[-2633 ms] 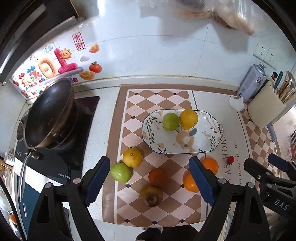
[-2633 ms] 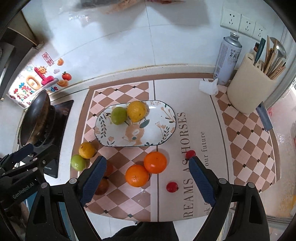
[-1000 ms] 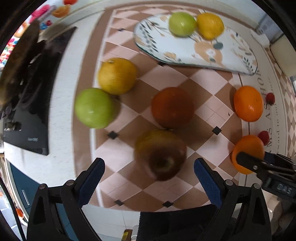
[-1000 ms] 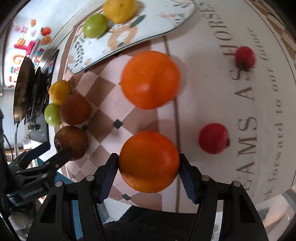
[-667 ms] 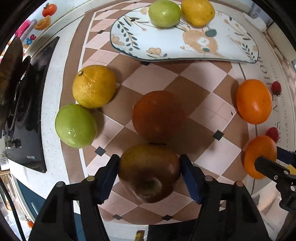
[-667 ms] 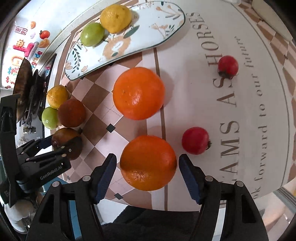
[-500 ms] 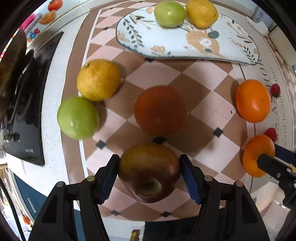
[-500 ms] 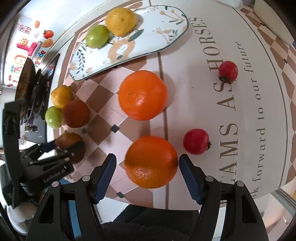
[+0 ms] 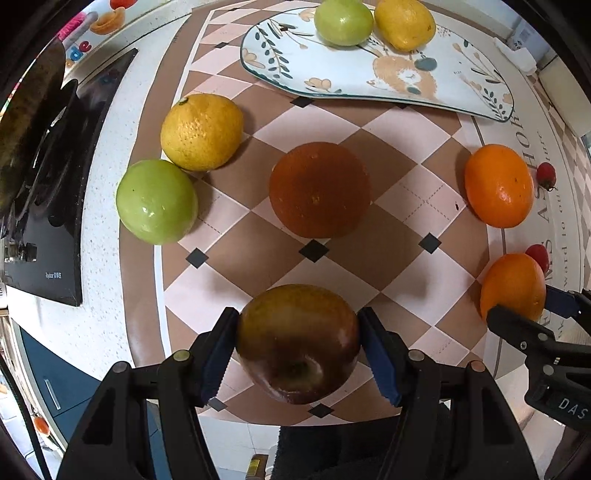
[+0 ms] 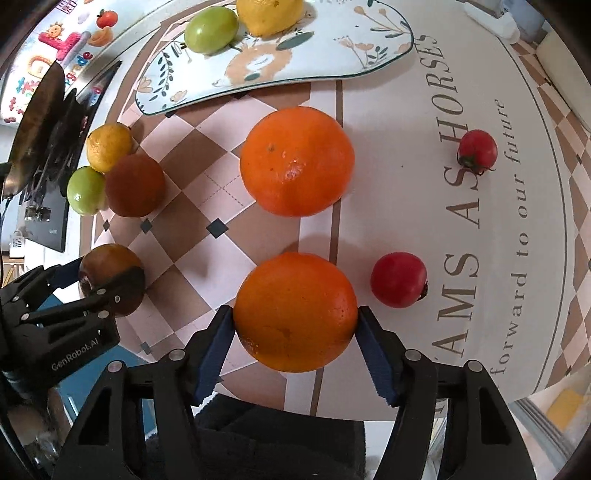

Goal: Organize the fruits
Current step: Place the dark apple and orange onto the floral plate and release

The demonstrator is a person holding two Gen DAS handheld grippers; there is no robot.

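Observation:
My left gripper (image 9: 299, 354) is shut on a dark red-brown apple (image 9: 297, 341) and holds it just above the checkered mat. My right gripper (image 10: 295, 343) is shut on an orange (image 10: 295, 312), also seen in the left wrist view (image 9: 511, 284). On the mat lie a dark orange (image 9: 319, 190), a yellow citrus (image 9: 201, 131), a green apple (image 9: 157, 201) and a second orange (image 10: 297, 160). The patterned plate (image 9: 461, 88) at the back holds a green fruit (image 9: 343, 22) and a lemon (image 9: 404, 22).
Two small red tomatoes (image 10: 399, 278) (image 10: 476, 149) lie on the mat to the right of my orange. A black cooktop (image 9: 48, 221) with a pan is on the left. The counter edge runs just below both grippers.
Both grippers dropped close to the mat and closed, the left on the apple and the right on the near orange. Both fruits now sit slightly raised.

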